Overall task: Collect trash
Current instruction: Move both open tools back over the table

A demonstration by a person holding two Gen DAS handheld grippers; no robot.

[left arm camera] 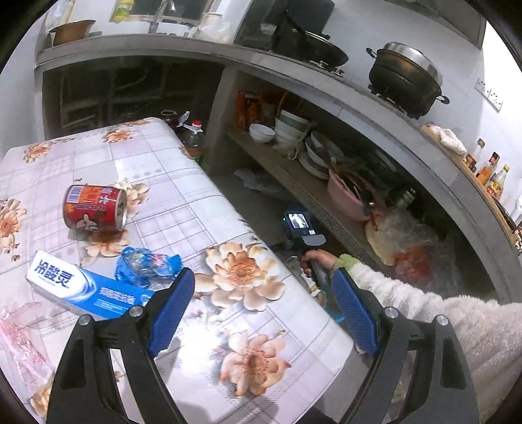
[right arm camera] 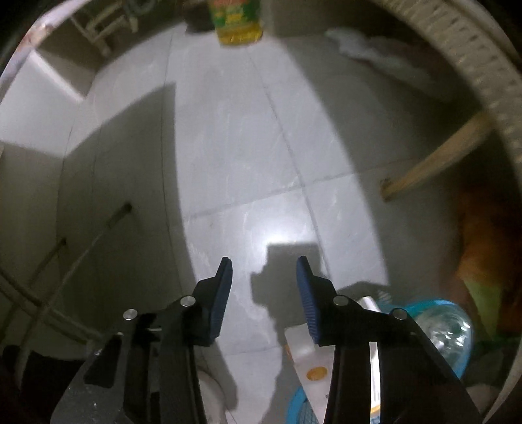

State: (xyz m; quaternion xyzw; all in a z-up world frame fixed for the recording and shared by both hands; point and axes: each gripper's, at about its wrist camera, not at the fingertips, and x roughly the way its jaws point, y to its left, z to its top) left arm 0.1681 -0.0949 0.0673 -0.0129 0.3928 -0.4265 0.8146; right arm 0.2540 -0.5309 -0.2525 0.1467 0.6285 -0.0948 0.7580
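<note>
Left claw (left arm camera: 264, 313) stands wide over the table (left arm camera: 163, 169), nothing between its 2 blue pads (left arm camera: 171, 313), which touch no item. The table carries a floral, grid-patterned cover. On it lie 3 pieces of trash: a red can (left arm camera: 94, 212) on its side toward the far left; a crumpled blue wrapper (left arm camera: 146, 265) nearer the claw; and a blue-and-white toothpaste box (left arm camera: 84, 290) lying flat, just beside the wrapper and running under the left pad from this view. Can and wrapper are apart; whether wrapper and box touch cannot be told. Off the table's right edge, a hand (left arm camera: 318, 261) in a fluffy white sleeve (left arm camera: 440, 313) grips the handle of the right claw's device, low beside a shelf (left arm camera: 293, 169) stacked with bowls and plates. A dark lidded pot (left arm camera: 404, 78) sits on the counter above. In the right wrist view, the right claw (right arm camera: 264, 267) points steeply down at a white tiled floor (right arm camera: 261, 146); its pads are partly apart, narrower than the left, with only floor visible between them, holding nothing. At lower right, partly behind that claw, a blue bin (right arm camera: 456, 313) holds a clear plastic bottle (right arm camera: 450, 332) and a white packet (right arm camera: 303, 352). A yellow-green labelled bottle (right arm camera: 238, 22) stands on the floor at the top of that view, blurred.
</note>
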